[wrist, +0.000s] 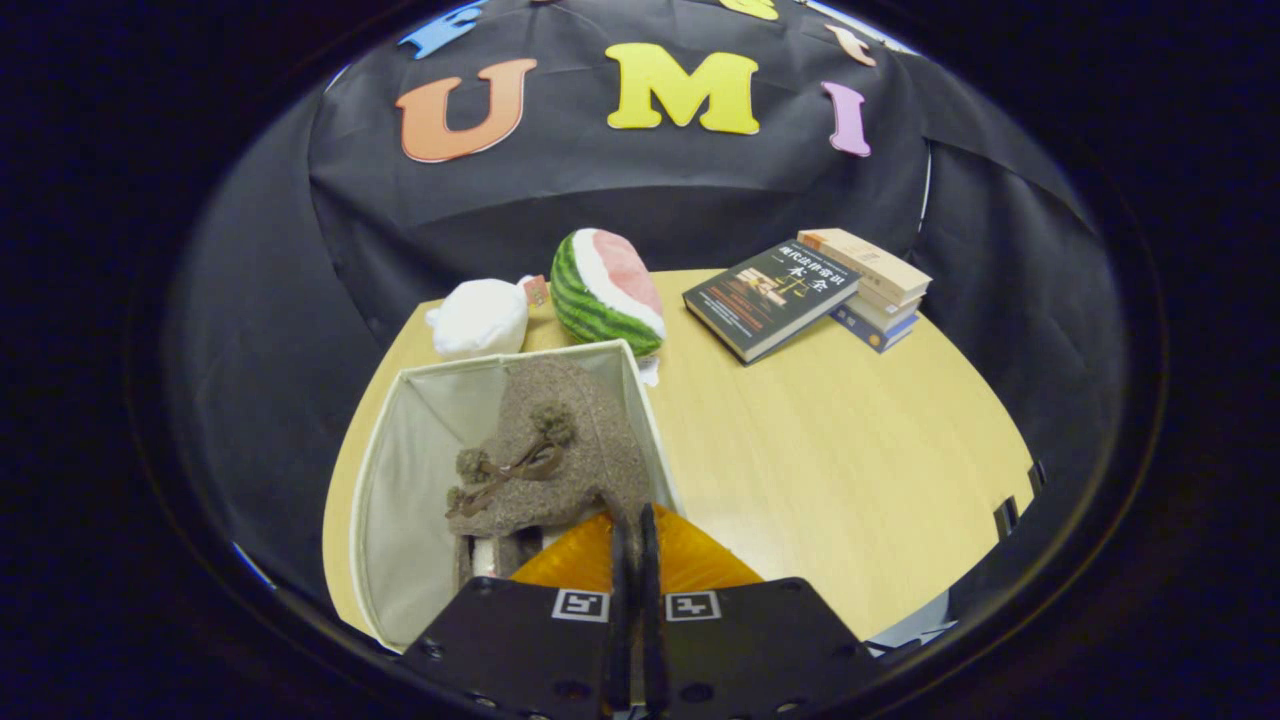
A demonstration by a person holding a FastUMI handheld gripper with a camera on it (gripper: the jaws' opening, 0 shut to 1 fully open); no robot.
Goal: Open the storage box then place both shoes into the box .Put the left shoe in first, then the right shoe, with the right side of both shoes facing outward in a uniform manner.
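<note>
Gripper [634, 525]: the two fingers stand pressed nearly together, only a thin slit between them. Their tips sit against the back edge of a brown felt shoe [560, 455]. They look clamped on a thin part of the shoe's rim, but the contact itself is hidden by the fingers, so a true grip cannot be confirmed.

Shoe: it hangs upright and tilted inside the storage box [400, 520], toe end toward the far wall, with its bow and pompoms facing the gripper. A pinch at the heel rim would let the shoe be lowered on its side into the narrow box, which fits the task's demand for a uniform facing. Below the shoe, near the box floor, a pale and dark shape shows; it may be the other shoe, but too little is visible to tell.

Box: open, no lid in sight, pale fabric walls, standing on a light wooden table [850, 470]. Opening step judged done; a shoe placement is in hand.

Surroundings: just beyond the box's far corner lie a white plush toy [482, 317] and a watermelon-slice plush [607, 290], the latter touching or almost touching the box wall. Farther off, a dark book [770, 297] leans on a stack of books [875, 290]. None of these lies in the lowering path; the box's own near wall is the only obstacle.
</note>
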